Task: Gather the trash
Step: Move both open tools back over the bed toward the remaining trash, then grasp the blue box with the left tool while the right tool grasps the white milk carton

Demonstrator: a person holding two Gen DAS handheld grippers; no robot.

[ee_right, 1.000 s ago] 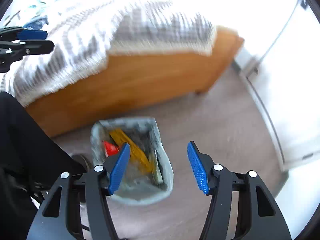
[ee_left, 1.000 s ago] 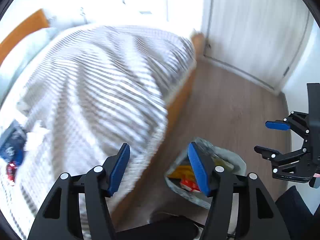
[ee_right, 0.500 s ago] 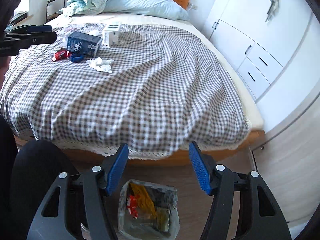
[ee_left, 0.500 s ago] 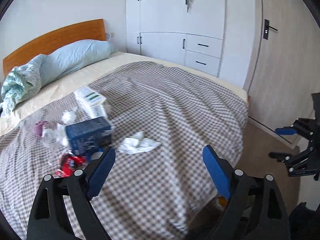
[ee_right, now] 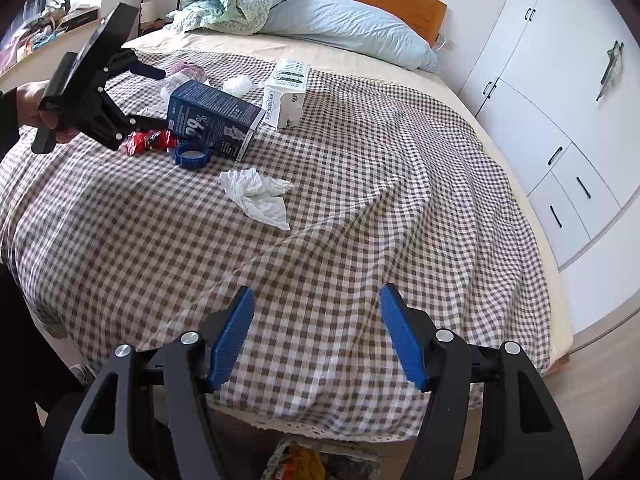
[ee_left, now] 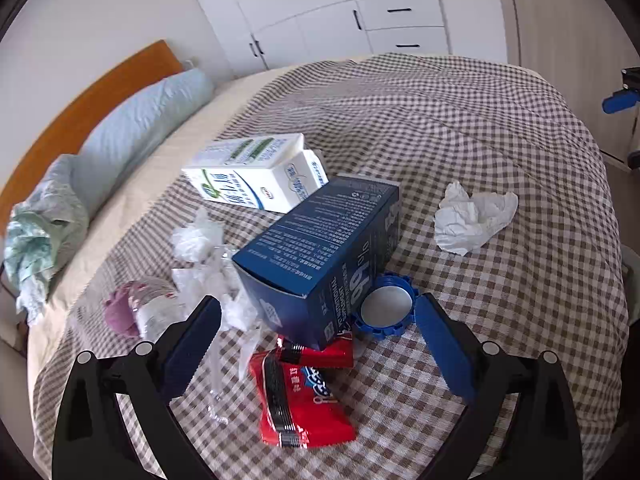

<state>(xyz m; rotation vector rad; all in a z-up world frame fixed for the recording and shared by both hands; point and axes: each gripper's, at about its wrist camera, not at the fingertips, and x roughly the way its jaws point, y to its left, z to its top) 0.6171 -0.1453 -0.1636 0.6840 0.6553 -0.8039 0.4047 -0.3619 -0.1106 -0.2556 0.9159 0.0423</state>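
On checked bedspread [ee_left: 500, 128] | left gripper [ee_left: 318, 338] wide open, empty, over crinkly red foil snack wrapper [ee_left: 304, 396] | likely light, slippery; pinch mid-body | right gripper [ee_right: 316, 332] open, empty

Likely home bedroom: bed [ee_right: 360, 200], pillow [ee_right: 352, 28], wardrobe [ee_right: 560, 100]

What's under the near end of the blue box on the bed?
The blue box overlaps the top edge of the red snack wrapper, and the blue lid touches its side. Anything further under the box is hidden.
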